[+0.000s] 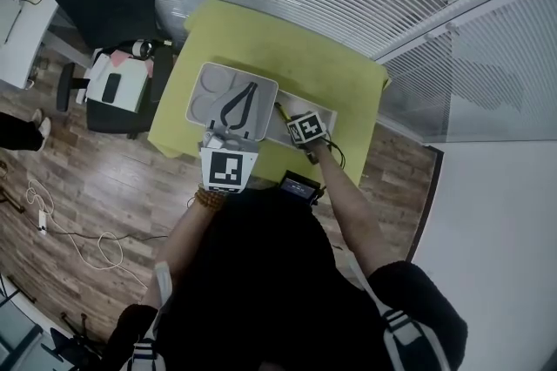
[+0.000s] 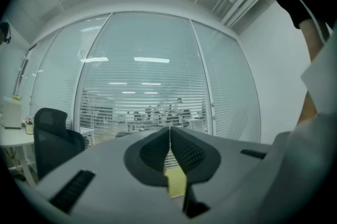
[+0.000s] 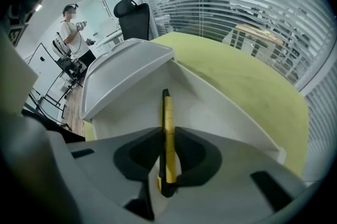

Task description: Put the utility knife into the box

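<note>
The slim yellow-and-black utility knife (image 3: 167, 110) stands on its narrow edge right between the jaws of the right tool (image 3: 168, 131). Its long axis runs straight ahead along the jaw line, with the far tip pointing away from the tool and downward. The jaws are closed in on the knife's rear part, one dark pad against each flat side as far as the right gripper view shows, so it reads as clamped rather than let go. Ahead of the tool and beneath it lies the open white plastic box (image 3: 226, 112); the knife is already inside its walls, lengthwise to the trough and closer to the wall on the tool's left than the one on its right. Whether the tip rests on the box floor cannot be made out. The box's white lid (image 3: 126, 68) stands raised to the tool's left, clear of the knife's line. Everything sits on a yellow-green surface (image 3: 237, 75) that stretches ahead and to the right. The left tool (image 2: 169, 136) points level with its jaws together and nothing visible between them, off to the left and farther from the knife — so the coming move belongs to the right one. That move looks like little more than a short drop along the same axis and a release, with no turning needed.
</note>
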